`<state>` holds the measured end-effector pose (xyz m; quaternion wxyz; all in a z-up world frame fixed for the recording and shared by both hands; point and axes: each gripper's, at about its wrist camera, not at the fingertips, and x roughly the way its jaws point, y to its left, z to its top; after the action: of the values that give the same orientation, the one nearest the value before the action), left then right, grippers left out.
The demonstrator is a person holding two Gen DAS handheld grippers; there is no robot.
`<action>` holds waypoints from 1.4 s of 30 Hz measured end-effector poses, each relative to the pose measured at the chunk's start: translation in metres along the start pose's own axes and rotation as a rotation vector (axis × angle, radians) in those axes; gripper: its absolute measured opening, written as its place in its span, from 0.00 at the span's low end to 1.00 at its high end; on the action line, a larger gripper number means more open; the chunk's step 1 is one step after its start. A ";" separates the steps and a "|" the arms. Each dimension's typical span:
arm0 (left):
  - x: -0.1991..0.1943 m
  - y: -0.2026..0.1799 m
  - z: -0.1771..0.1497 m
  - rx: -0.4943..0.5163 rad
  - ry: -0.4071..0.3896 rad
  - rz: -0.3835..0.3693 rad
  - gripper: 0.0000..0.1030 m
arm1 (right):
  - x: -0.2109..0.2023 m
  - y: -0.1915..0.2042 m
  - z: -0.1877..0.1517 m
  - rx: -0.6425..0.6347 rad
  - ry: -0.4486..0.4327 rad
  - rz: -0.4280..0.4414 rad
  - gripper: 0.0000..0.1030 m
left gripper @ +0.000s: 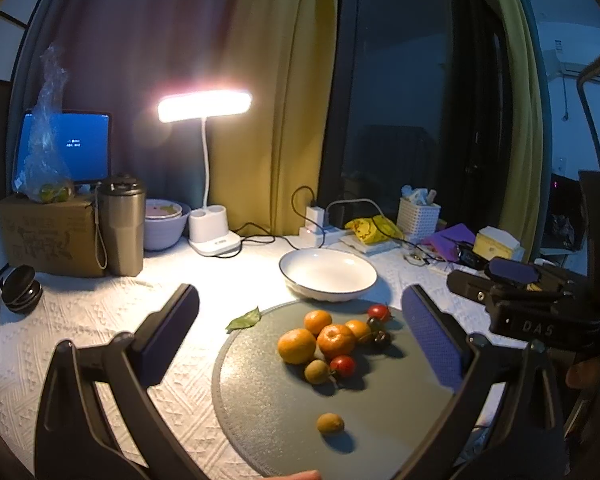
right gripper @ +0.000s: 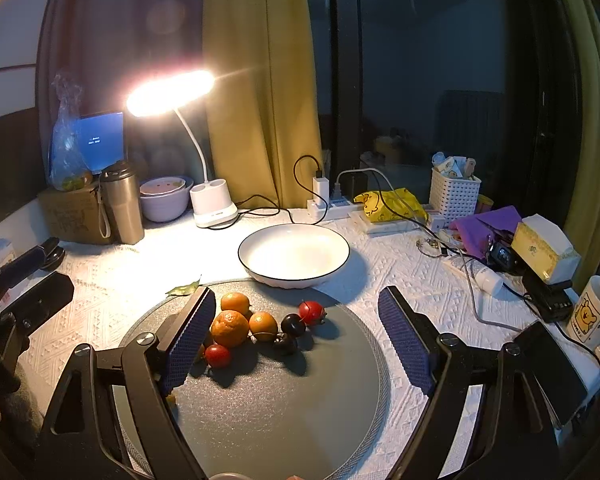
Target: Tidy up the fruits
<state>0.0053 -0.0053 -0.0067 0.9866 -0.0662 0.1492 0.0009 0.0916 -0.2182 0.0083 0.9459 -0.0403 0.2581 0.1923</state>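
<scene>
While nothing is yet lifted, both pairs of tongs hang spread and empty over the round grey mat (left gripper: 268,420): the left tongs (left gripper: 300,332) straddle the fruit pile, and the right tongs (right gripper: 298,334) do too, their left pad close beside the oranges. Nearest lies a lone small tan-brown round fruit (left gripper: 330,423), apart from the rest. Beyond it sits the cluster: orange mandarins (left gripper: 335,340), red cherry tomatoes (left gripper: 343,365) and dark cherries (right gripper: 293,325), touching one another. Farther back, just off the mat, stands the white shallow bowl with a dark rim (right gripper: 294,256), empty. I judge sorting has barely begun; the next move calls for closing gently on one fruit without scattering its neighbours. The right tongs' pad hides part of the pile, and the lamp's glare washes out the bench (right gripper: 380,264) behind.
</scene>
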 end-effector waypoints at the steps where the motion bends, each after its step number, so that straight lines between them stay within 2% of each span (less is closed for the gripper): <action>1: 0.000 0.000 0.000 0.001 -0.001 0.001 0.99 | 0.000 0.000 0.000 0.000 -0.001 0.000 0.83; 42: 0.010 -0.006 0.000 0.025 0.017 -0.027 0.99 | 0.004 0.001 -0.001 0.003 0.006 -0.001 0.83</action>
<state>0.0153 -0.0114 -0.0090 0.9859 -0.0561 0.1568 -0.0150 0.0941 -0.2159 0.0048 0.9453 -0.0393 0.2610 0.1915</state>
